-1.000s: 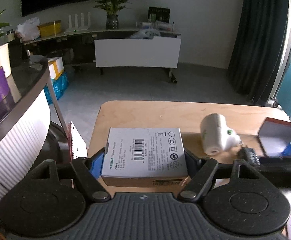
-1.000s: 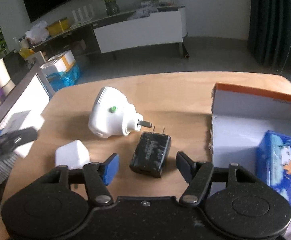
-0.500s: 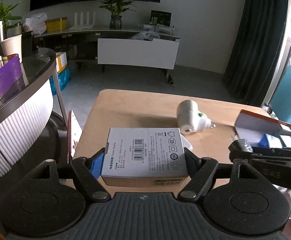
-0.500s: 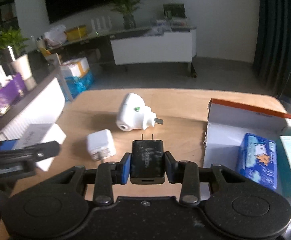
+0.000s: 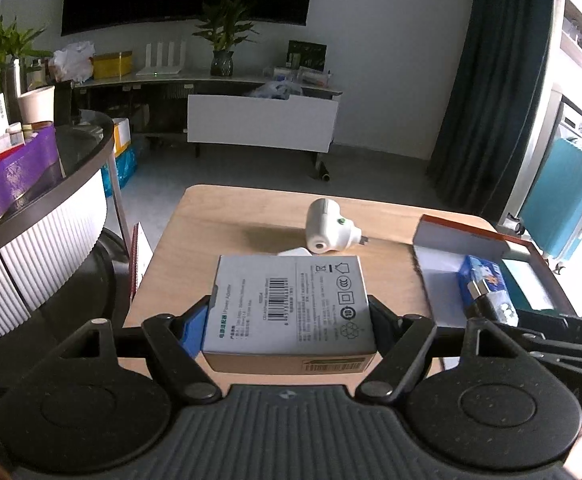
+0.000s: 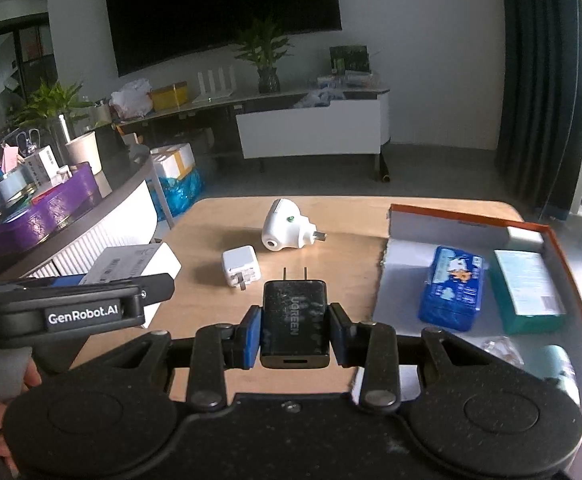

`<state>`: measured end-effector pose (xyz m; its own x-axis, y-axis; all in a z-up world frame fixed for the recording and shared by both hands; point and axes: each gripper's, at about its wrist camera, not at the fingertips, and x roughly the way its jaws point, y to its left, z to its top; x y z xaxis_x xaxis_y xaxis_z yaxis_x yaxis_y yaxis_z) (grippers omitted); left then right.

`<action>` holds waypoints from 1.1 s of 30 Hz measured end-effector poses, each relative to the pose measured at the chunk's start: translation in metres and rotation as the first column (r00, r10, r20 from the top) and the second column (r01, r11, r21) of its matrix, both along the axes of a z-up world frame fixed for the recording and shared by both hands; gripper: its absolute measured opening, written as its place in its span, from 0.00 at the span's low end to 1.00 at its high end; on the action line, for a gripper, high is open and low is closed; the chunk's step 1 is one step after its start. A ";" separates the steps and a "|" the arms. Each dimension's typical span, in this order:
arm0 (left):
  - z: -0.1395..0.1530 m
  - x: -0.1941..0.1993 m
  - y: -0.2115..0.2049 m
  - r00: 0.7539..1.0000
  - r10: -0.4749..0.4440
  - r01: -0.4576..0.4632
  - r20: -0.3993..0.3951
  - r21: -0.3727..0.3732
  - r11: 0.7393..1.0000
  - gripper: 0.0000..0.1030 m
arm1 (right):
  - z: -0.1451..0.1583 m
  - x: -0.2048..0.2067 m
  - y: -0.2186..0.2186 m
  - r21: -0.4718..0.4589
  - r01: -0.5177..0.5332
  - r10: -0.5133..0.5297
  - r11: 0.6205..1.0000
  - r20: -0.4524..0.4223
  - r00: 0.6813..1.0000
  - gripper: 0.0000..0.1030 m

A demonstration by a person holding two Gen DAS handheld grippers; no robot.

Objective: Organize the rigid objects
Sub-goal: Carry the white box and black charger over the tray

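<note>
Left wrist view shows the light wooden table point(image 5: 227, 216), the landmark for all that follows, with a shallow open cardboard tray with an orange rim point(image 5: 459, 236) lying on its right side. Inside that tray lie a flat teal box point(image 6: 527, 284) and, beside it toward the table's middle, a blue plastic-wrapped tissue pack point(image 6: 453, 284). Above the table's near left edge, the left gripper point(image 5: 291, 316) pinches a grey rectangular cardboard box printed with a barcode and "Power Adapter" point(image 5: 291, 304); its blue-padded fingers press on the box's two long sides, the printed face turned up. Near the table's centre, a white rounded plug-in device with a small green dot point(image 6: 287, 228) lies on its side, its metal prongs pointing toward the tray. Above the table's near edge, just left of the tray, the right gripper point(image 6: 295, 328) clamps a black rectangular UGREEN wall charger point(image 6: 295, 324) between its blue pads, the two flat prongs pointing away from the camera. Just beyond and left of the black charger, a small white cube charger point(image 6: 241, 266) rests on the table, prongs facing the near edge.
</note>
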<state>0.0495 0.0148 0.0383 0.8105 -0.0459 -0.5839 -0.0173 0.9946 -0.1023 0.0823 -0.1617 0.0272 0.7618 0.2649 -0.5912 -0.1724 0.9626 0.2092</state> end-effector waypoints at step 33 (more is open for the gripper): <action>0.008 -0.045 -0.050 0.994 -0.091 0.091 0.065 0.014 0.996 0.76 | 0.016 -0.069 -0.051 0.017 0.095 -0.097 0.995 0.098 0.990 0.42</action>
